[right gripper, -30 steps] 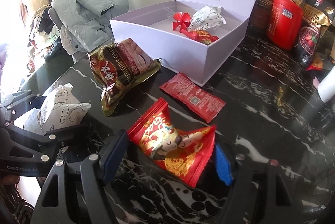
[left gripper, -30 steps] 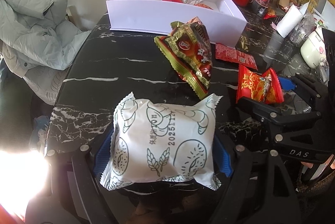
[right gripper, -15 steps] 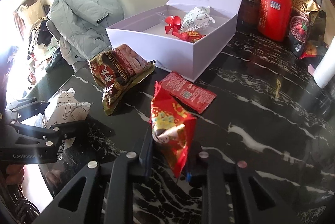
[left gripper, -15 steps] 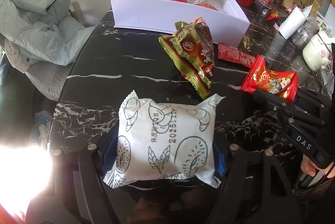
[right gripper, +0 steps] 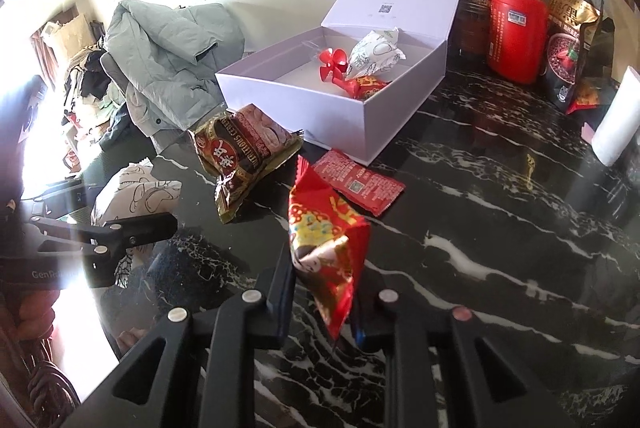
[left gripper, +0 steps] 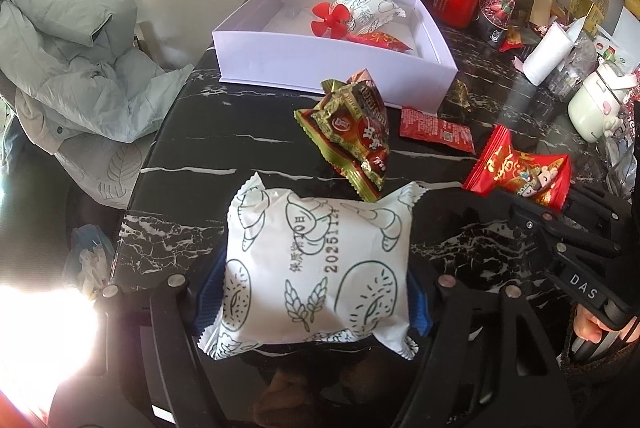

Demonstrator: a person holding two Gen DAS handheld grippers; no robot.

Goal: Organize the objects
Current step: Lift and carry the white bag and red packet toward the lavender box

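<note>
Right gripper (right gripper: 326, 292) clamping red packet (right gripper: 326, 240) upright, left gripper (left gripper: 316, 292) clamping white packet (left gripper: 316, 264) crosswise

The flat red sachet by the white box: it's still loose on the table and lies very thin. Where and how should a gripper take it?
The flat red sachet lies flat on the marble table, so likely pinch across its narrow width at the free end pointing away from the white box, coming down steeply from above on the open-table side; the box wall crowds its other end.

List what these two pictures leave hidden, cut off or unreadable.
- Left wrist view: lower left corner washed out by glare.
- Left wrist view: the white packet covers the left claw's pads.
- Right wrist view: the small print on the flat red sachet is too small to read.
</note>
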